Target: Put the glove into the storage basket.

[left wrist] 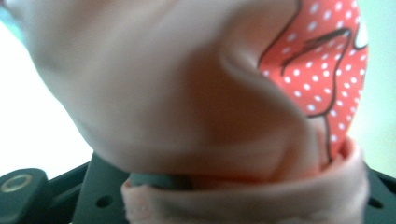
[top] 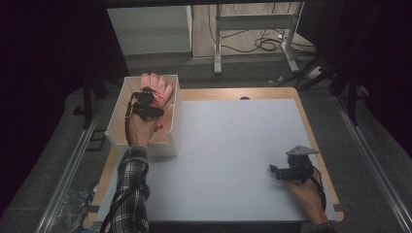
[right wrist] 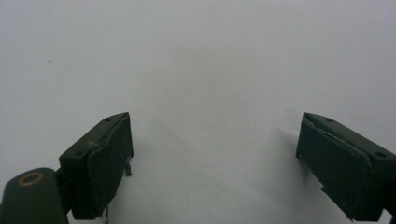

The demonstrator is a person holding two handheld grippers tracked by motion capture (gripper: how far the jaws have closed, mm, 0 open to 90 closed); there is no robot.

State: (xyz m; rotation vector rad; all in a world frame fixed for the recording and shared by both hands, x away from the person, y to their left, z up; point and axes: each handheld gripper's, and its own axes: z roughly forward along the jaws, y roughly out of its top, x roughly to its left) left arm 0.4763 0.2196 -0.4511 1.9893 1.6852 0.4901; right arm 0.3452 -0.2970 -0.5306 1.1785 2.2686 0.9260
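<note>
Over the white box at the table's far left corner, my left gripper hangs inside the rim with a pink garment bunched around it. From the left gripper view, that garment presses right up against the camera: soft pink cloth with a red, white-dotted print on one side and a folded hem lying across the base of the jaws. I judge the jaws to be nearly closed and pinching the cloth, though the pads themselves are buried under the fabric. My right gripper rests on the white mat, well away from the box toward the near right corner; in the right gripper view its jaws stand wide apart with nothing between them.

My worry is the grip. With so little cloth caught and the rest hanging loose, the garment could slip free and drop in a heap across the box wall instead of inside. The loose hem could also snag on the jaw hardware and cling when I let go. Since the box is light, dragging the cloth against its rim might tip or shift it.
</note>
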